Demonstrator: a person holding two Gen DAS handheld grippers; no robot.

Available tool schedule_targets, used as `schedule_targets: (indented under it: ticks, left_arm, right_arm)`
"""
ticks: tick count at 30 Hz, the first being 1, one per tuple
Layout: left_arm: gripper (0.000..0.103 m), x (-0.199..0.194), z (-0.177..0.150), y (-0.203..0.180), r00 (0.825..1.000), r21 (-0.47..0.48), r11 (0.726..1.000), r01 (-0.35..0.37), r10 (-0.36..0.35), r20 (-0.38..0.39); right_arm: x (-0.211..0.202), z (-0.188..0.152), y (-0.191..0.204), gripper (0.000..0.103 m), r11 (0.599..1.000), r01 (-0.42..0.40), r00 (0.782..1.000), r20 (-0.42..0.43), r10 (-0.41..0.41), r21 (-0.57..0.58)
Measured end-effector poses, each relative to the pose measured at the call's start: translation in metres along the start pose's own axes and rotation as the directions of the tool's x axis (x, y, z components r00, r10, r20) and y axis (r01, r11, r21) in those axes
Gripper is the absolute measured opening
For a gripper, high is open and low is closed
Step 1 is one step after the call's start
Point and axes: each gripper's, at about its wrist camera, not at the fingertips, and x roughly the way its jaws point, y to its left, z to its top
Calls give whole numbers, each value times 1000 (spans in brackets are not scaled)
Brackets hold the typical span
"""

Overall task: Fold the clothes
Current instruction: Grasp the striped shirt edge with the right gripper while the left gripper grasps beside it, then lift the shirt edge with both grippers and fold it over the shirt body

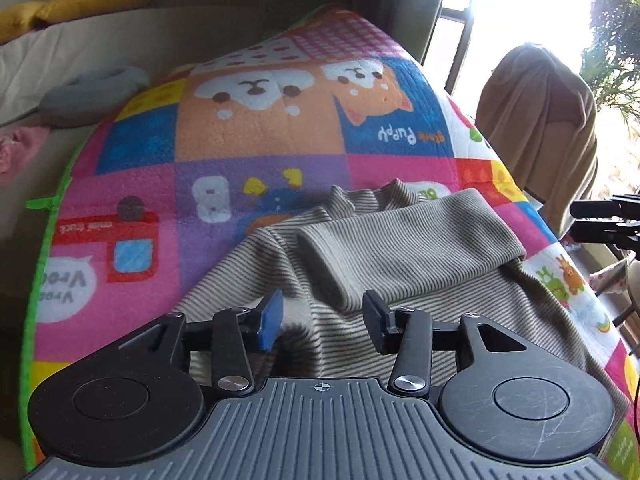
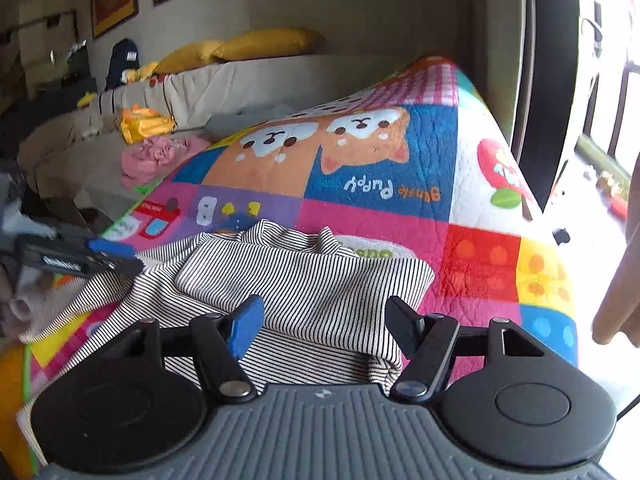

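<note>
A black-and-white striped top [image 1: 400, 252] [image 2: 312, 280] lies on a bright patchwork play mat [image 1: 256, 144] [image 2: 380, 188], one sleeve folded across its body. In the left wrist view my left gripper [image 1: 324, 316] hovers over the top's near part, open, with no cloth between its pads. My right gripper [image 2: 326, 318] is also open just above the folded sleeve, holding nothing. The left gripper's fingers [image 2: 104, 258] show at the left edge of the right wrist view, over the top's left side. The right gripper [image 1: 600, 220] shows at the right edge of the left wrist view.
Beyond the mat's left edge lie a pink garment [image 2: 156, 156] and a grey one [image 1: 92, 92]. A beige sofa [image 2: 224, 76] with yellow cushions [image 2: 260, 44] runs along the back. A brown cloth [image 1: 540, 120] hangs over a chair by the bright window at right.
</note>
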Motion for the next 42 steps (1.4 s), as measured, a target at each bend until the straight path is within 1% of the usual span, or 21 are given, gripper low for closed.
schedule_targets:
  ticks: [1,2,3,5,6,8,9,11,12,14,15,17,19,21,23,26,29,32,36,39,42]
  left_arm:
    - [59,-12,-3,7,1000,-1,1000,-13,13,1]
    - [61,-24,-7,15,1000,-5,1000,-26,26,-1]
    - [67,-34,-10,23,999,-12,999,-38,38,-8]
    - [76,-52,-18,39,998,-20,998,-65,65,-19]
    - [76,-59,-22,47,996,-28,996,-83,82,-21]
    - [76,-73,-27,62,992,-54,990,-130,129,-13]
    - [76,-80,-30,71,989,-75,986,-147,147,-4]
    - [76,-95,-34,88,988,-133,979,-152,156,20]
    - [76,-101,-37,95,987,-159,976,-150,157,30]
    - [77,-110,-42,105,987,-205,969,-141,154,48]
    - [78,-114,-45,110,987,-225,965,-133,150,58]
    - [79,-119,-49,115,987,-257,959,-119,142,73]
    - [79,-123,-52,119,986,-287,953,-102,135,95]
    - [81,-127,-56,123,984,-317,945,-80,126,127]
    - [84,-128,-60,126,981,-350,935,-54,115,153]
    - [87,-133,-68,129,983,-391,920,-25,95,160]
    - [92,-141,-77,130,986,-411,912,-8,76,148]
    - [92,-148,-85,130,991,-421,907,4,53,122]
    - [92,-154,-102,131,996,-469,882,41,1,88]
    - [91,-156,-112,125,996,-488,870,66,-32,78]
    - [91,-154,-119,119,994,-500,860,104,-78,72]
  right_arm:
    - [2,2,20,68,997,11,1000,2,-11,-80]
    - [6,3,41,68,988,-1,1000,4,2,-151]
    - [10,2,64,68,975,-31,999,1,32,-219]
    - [20,1,112,67,933,-103,994,-13,105,-346]
    - [26,-2,137,65,905,-147,989,-30,147,-401]
    - [39,-10,193,39,820,-248,968,-88,237,-517]
    - [44,-17,218,38,769,-283,957,-111,269,-573]
    - [52,-30,267,38,652,-337,934,-155,321,-679]
    - [53,-37,287,38,587,-319,934,-143,326,-744]
    - [53,-53,319,38,453,-245,939,-94,331,-857]
    - [54,-58,329,38,403,-223,938,-83,336,-887]
    - [58,-59,340,38,356,-220,934,-91,345,-908]
    - [62,-52,342,38,385,-257,926,-111,361,-886]
    - [67,-42,340,35,443,-327,911,-154,382,-835]
    - [73,-32,337,13,518,-414,888,-205,412,-748]
    - [77,-17,329,9,632,-482,867,-222,447,-607]
    - [78,-1,314,6,706,-504,860,-214,463,-497]
    - [79,9,302,6,746,-484,873,-196,446,-457]
    - [79,11,290,6,784,-445,895,-171,413,-433]
    - [79,11,283,6,798,-429,903,-168,396,-423]
    - [81,8,280,6,798,-423,906,-172,388,-430]
